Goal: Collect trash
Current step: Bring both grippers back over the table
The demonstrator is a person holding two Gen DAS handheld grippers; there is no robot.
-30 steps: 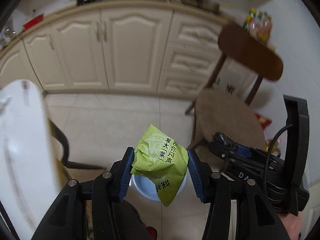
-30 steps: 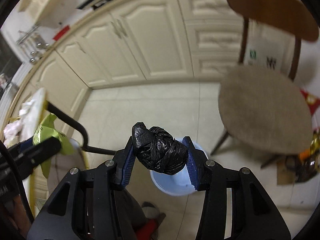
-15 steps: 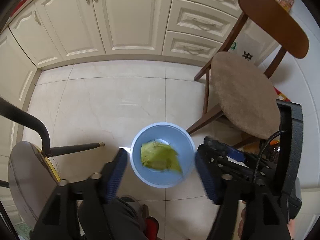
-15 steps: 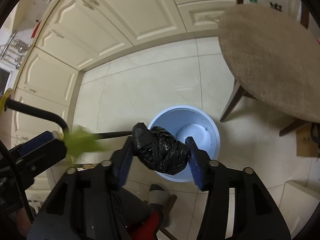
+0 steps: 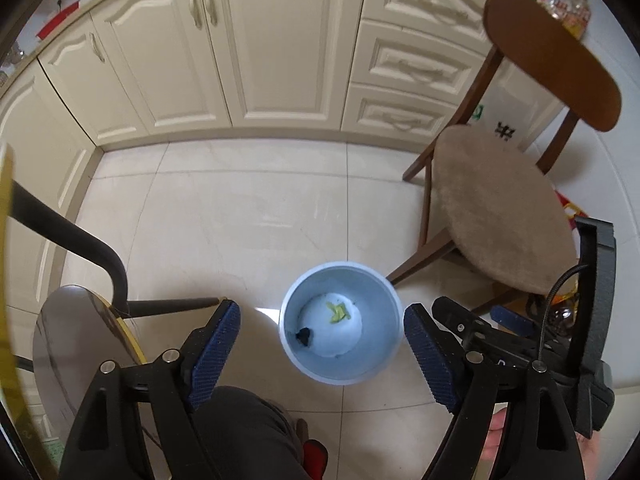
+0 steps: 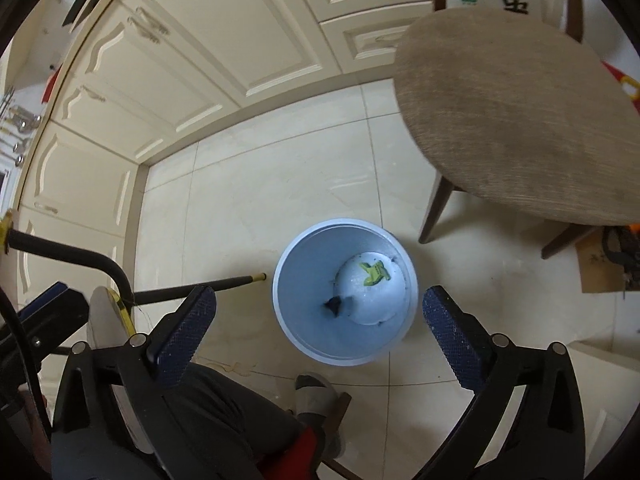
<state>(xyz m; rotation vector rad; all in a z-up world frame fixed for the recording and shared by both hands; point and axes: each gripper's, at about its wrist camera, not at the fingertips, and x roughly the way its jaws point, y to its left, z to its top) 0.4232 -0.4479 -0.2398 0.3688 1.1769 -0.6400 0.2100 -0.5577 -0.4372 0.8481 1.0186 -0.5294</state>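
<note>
Above the blue bin (image 5: 340, 372) on the floor (image 5: 248, 216), both hand-held grippers, left (image 5: 322, 354) and right (image 6: 320, 334), were spreading wider with nothing between their pads. Inside lay the green wrapper (image 6: 375, 273) and black bag (image 6: 334, 305), apart.

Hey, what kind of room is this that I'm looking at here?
Most likely a home kitchen or dining corner: cream cabinet doors and drawers run along a tiled floor, a wooden chair with a padded seat stands nearby, and a small blue bin sits on the tiles.
</note>
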